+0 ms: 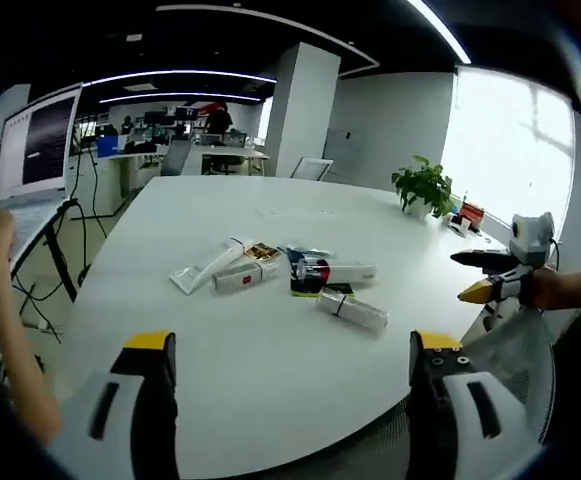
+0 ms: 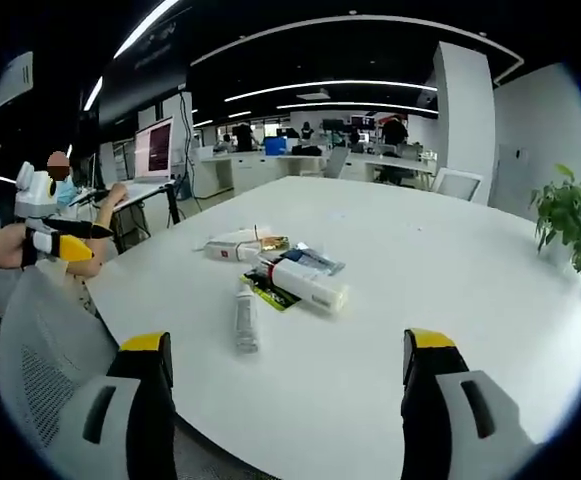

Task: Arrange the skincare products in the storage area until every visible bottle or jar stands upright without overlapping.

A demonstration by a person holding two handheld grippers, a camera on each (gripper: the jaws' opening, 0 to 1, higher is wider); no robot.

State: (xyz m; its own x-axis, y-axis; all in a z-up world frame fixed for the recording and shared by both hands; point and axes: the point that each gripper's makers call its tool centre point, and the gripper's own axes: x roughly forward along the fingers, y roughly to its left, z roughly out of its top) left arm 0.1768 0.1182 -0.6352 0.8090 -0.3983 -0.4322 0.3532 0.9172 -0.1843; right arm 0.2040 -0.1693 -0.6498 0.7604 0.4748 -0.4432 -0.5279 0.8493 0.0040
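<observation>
Nothing stands upright yet — the skincare tubes (image 1: 270,268) and clear bottle (image 2: 245,318) lie jumbled mid-table (image 1: 270,380). Left gripper (image 1: 290,385) and right gripper (image 2: 285,385) hover near the edge, jaws apart, empty.

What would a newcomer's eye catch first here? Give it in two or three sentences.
A huddle of skincare tubes lying flat at the middle of the big white table. The left claw and right claw hang open at the near edge, touching nothing. A potted plant stands at the far side.
</observation>
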